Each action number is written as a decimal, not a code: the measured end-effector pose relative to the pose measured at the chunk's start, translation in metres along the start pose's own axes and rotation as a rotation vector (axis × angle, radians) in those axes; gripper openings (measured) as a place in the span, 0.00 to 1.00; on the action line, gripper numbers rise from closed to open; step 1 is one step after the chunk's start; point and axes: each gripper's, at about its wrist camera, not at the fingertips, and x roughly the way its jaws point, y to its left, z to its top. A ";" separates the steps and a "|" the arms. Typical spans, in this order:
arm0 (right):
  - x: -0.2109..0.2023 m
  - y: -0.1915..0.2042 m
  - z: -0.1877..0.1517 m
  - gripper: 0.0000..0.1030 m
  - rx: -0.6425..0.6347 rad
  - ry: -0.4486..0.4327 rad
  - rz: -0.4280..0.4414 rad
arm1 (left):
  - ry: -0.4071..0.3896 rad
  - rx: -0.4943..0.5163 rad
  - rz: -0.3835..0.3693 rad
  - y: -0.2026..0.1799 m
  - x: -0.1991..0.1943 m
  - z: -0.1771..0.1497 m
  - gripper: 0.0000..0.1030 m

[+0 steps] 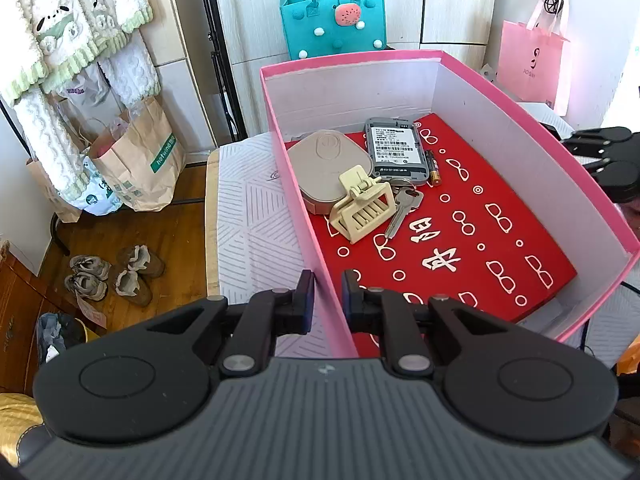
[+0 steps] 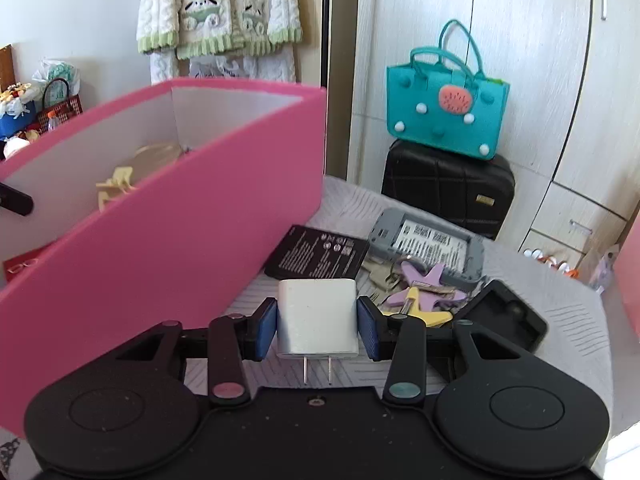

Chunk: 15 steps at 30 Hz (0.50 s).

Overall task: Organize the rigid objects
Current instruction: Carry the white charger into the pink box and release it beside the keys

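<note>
A left gripper clamps the near wall of a pink box, one pad outside and one inside, jaws nearly shut on the thin card — steadying it on the padded tabletop. Inside, on a red sheet, a beige case, a cream clip, a grey router, a battery and a key crowd the far left corner; the right half of the floor lies bare.

The right gripper straddles a white charger just outside the box's long wall, prongs pointing back toward the camera. No earlier frame shows the approach, but its blue pads sit flush on both flanks, so it reads as closed on the charger. Whether the charger is off the tabletop cannot be told.

Beyond it, near the tabletop's far edge, wait a black card, a second grey router, a bunch of keys with star-shaped tags and a black tray.

The step in hand looks like carrying the charger into the box. To do it well: hold the squeeze square on the flat sides so the smooth plastic does not twist, lift straight up until the prongs clear the pink rim, cross over the wall and set it on the bare right side of the red sheet — not on the pile. The left gripper should hold firm, since a light box would skid if bumped.
</note>
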 end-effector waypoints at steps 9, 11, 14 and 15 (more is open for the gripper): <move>-0.059 0.014 0.028 0.46 0.001 -0.177 0.022 | -0.004 -0.005 -0.004 -0.001 0.000 0.001 0.13; -0.072 0.019 0.039 0.46 -0.004 -0.223 0.055 | -0.004 -0.007 -0.007 -0.001 0.001 0.001 0.13; -0.082 0.027 0.055 0.46 0.000 -0.246 0.144 | -0.005 -0.007 -0.009 -0.001 0.001 0.002 0.13; -0.080 0.030 0.059 0.46 0.000 -0.236 0.180 | -0.006 -0.006 -0.010 -0.001 0.001 0.002 0.13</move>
